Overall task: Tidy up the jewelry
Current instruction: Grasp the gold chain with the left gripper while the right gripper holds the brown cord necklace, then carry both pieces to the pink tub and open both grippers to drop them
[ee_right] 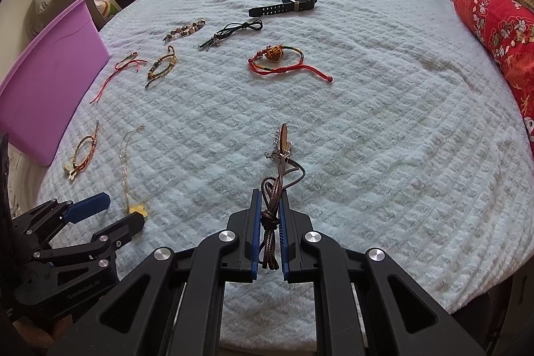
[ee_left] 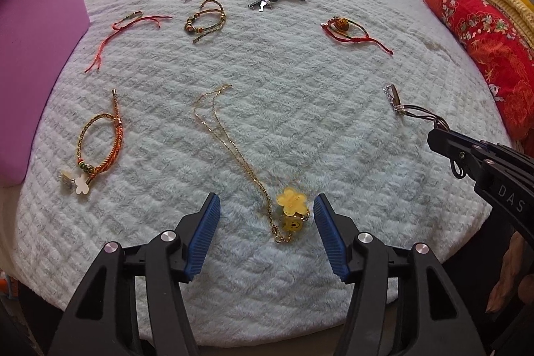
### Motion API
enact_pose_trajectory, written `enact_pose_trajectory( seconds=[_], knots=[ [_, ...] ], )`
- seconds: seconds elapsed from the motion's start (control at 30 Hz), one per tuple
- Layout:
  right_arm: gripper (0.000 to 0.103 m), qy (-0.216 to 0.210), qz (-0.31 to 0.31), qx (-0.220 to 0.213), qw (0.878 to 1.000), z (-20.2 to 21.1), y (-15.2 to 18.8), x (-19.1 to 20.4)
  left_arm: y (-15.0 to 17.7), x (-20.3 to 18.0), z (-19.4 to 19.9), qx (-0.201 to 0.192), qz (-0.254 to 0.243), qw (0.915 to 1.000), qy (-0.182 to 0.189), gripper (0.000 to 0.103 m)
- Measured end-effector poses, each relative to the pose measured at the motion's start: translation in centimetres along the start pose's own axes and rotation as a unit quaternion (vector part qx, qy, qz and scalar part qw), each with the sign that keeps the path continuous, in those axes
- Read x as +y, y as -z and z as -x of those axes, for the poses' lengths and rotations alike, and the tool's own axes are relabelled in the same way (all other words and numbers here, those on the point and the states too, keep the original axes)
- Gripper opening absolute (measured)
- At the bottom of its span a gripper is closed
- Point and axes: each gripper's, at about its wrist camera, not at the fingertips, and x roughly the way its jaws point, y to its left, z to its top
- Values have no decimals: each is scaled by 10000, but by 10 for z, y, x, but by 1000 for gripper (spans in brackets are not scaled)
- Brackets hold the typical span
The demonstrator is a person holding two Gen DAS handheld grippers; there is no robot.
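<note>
Brown cord necklace [ee_right: 278, 189] is clamped in the right gripper [ee_right: 269, 234] above the blanket [ee_right: 367, 155], while the left gripper [ee_left: 267, 232] stands wide around the gold chain's yellow pendant [ee_left: 291, 202], probably needing to close next.

I see a pale blue-white bed cover [ee_left: 267, 129] with a quilted diamond pattern. At the left of the frame stands a lilac bin [ee_left: 36, 55]; at the right lies a red pillow [ee_left: 484, 39] with a floral print. My claws have black frames and blue ribbed pads [ee_left: 203, 236]. The gold chain [ee_left: 230, 145] carries yellow flower charms; the cord [ee_right: 272, 206] in my right claw [ee_right: 269, 236] is dark brown.
</note>
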Motion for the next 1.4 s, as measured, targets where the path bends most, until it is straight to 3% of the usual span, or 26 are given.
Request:
enact_pose_trajectory(
  seconds=[0.17, 0.27, 0.37, 0.53, 0.87, 1.13, 1.4],
  knots=[
    [10, -2, -25, -1, 10000, -1, 1, -1, 0, -4, -9, 8, -44, 9999, -151, 57],
    [10, -4, -33, -12, 10000, -1, 1, -2, 2, -6, -7, -49, -165, 9993, -343, 39],
    [10, -12, -40, -26, 10000, 0, 0, -2, 0, 0, -3, -32, -91, 9996, -249, 18],
    [10, -27, -71, -80, 9999, 5, -1, -3, -5, 7, 14, -252, -7, 9994, -223, 18],
    [10, -227, -76, -326, 9992, 30, -18, 8, -37, 29, 78, -682, 307, 9970, 204, 18],
    [10, -439, 88, -682, 9967, 67, -52, 28, -80, 49, 136, -1115, 254, 9926, 419, 18],
    [10, -657, 404, -1001, 9920, 100, -93, 66, -120, 76, 191, -1647, 18, 9856, 379, 18]
  ],
)
